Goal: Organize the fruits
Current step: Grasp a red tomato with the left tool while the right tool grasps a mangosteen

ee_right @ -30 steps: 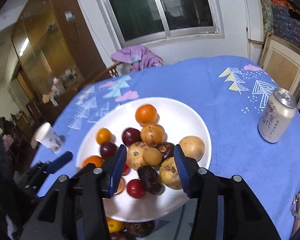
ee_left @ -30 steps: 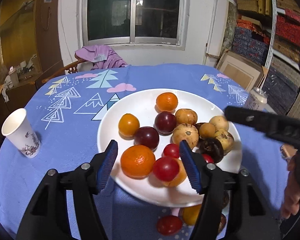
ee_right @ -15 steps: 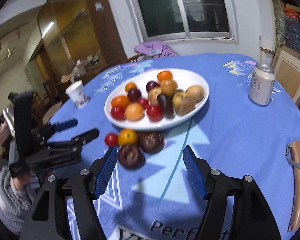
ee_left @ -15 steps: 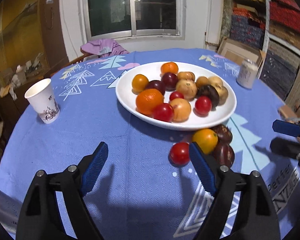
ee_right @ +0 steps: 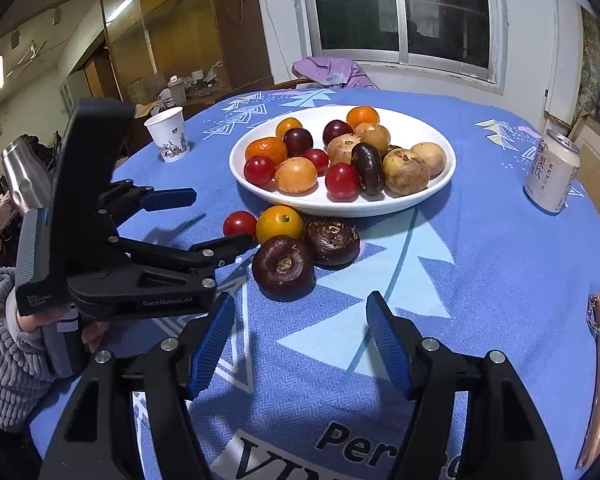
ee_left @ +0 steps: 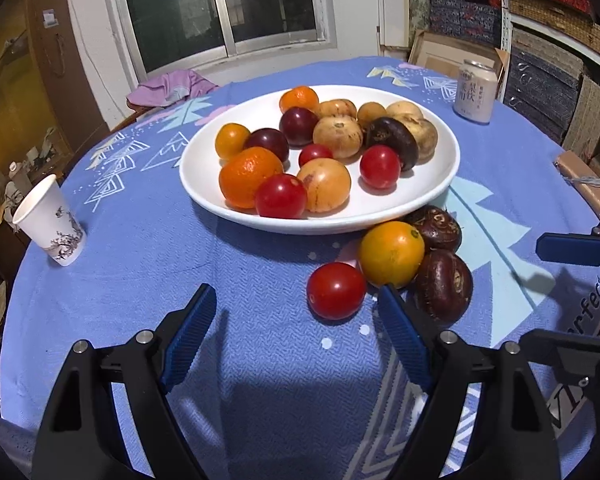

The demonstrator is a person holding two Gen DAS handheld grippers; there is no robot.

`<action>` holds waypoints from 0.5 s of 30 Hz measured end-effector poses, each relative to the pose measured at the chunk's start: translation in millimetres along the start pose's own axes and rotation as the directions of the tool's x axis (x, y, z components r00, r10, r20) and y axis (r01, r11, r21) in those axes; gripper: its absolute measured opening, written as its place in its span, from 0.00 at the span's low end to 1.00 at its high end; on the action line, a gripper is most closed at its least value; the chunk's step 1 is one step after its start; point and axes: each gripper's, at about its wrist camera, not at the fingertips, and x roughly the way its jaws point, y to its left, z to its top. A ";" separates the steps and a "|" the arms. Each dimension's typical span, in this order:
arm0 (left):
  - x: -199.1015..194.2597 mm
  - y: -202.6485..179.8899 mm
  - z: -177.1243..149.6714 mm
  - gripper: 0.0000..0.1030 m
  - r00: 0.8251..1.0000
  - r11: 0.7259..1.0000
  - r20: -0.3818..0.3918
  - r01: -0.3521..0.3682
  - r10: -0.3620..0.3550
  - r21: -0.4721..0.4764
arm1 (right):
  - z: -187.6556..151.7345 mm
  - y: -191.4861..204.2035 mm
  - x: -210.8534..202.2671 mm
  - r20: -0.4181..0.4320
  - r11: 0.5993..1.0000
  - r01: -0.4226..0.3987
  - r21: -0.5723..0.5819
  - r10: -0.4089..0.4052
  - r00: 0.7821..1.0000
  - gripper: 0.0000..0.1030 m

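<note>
Left wrist view first: your left tongs [ee_left: 296, 316] stand spread wide over bare blue tablecloth [ee_left: 140, 272], pinching nothing. The red tomato [ee_left: 336, 290] sits just ahead of them, nearer the right pad than the left, not touching either as far as you can see. Beyond that pad are the orange fruit [ee_left: 391, 253] and two dark round fruits [ee_left: 443, 280], bunched together against the near rim of the white plate [ee_left: 204, 196]. These four are the ones off the plate, so they look like the fruit left to sort; the rest is heaped on the plate straight ahead of the tongs. My guess is the tongs are held low and open because you are lining up on the tomato.

From the right wrist view, your right tongs [ee_right: 300, 328] are also spread with only cloth between the pads. The nearer dark fruit [ee_right: 283, 267] lies just ahead of them, roughly centred in the gap, which suits a straight reach. Your left tongs come in from the left of them, one finger tip close to the tomato [ee_right: 240, 223].

The paper cup [ee_left: 50, 222] is far to the left of your left tongs, and the drink can [ee_right: 553, 172] well to the right of your right ones, both out of the way.
</note>
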 end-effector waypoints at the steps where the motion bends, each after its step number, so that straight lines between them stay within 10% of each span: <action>1: 2.3 0.5 1.1 0.79 1.000 1.000 -0.008 0.000 0.000 -0.002 | 0.1 0.8 0.5 -0.002 1.000 0.000 -0.003 0.000 1.000 0.67; 4: 6.1 6.6 1.8 0.78 1.000 1.000 -0.024 0.001 -0.002 -0.029 | -0.6 2.2 1.3 -0.007 1.000 -0.002 -0.008 0.002 1.000 0.67; 8: 5.0 15.3 2.5 0.41 0.998 0.996 -0.015 0.061 -0.062 -0.064 | 0.0 0.0 1.5 -0.005 1.000 -0.005 0.004 0.005 1.000 0.67; 15: 10.8 12.4 3.3 0.34 0.991 0.990 -0.034 0.127 -0.129 -0.054 | -0.6 1.5 3.7 -0.012 1.000 -0.008 0.001 0.008 1.000 0.67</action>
